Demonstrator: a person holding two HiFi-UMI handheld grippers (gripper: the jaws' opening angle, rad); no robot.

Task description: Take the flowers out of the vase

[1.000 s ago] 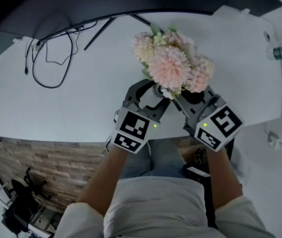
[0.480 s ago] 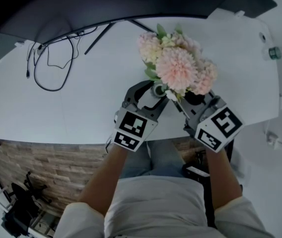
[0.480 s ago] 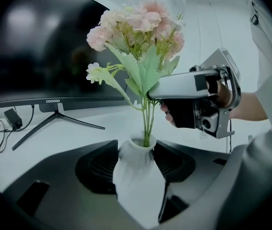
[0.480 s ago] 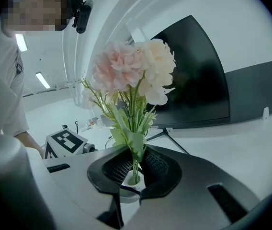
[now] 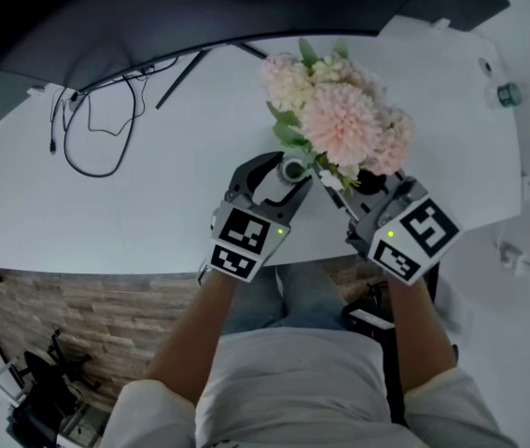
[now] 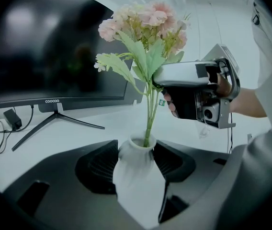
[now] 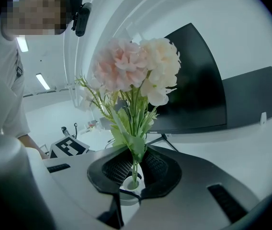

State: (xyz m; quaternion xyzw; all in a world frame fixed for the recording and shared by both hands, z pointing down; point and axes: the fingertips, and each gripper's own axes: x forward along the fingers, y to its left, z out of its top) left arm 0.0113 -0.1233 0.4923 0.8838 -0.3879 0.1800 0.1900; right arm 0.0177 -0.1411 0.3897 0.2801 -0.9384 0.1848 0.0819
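A bunch of pink and cream flowers (image 5: 340, 119) stands with its green stems (image 6: 149, 116) in a small white vase (image 6: 137, 176). My left gripper (image 5: 288, 169) is shut on the vase's body, its pads (image 6: 97, 169) pressing both sides. My right gripper (image 5: 333, 181) is shut on the stems a little above the vase mouth (image 7: 131, 182), just under the leaves. The left gripper view shows the right gripper (image 6: 157, 80) clamped high on the stems. The stem ends are hidden inside the vase.
A dark curved monitor (image 6: 35, 47) on a thin black stand (image 6: 54, 119) fills the back of the white table (image 5: 106, 203). Black cables (image 5: 88, 129) loop at the back left. A small bottle (image 5: 506, 93) sits far right. The table's front edge runs below both grippers.
My right gripper has risen with the flowers, and more of the stems shows above the vase mouth. The left gripper and the vase have stayed where they were.
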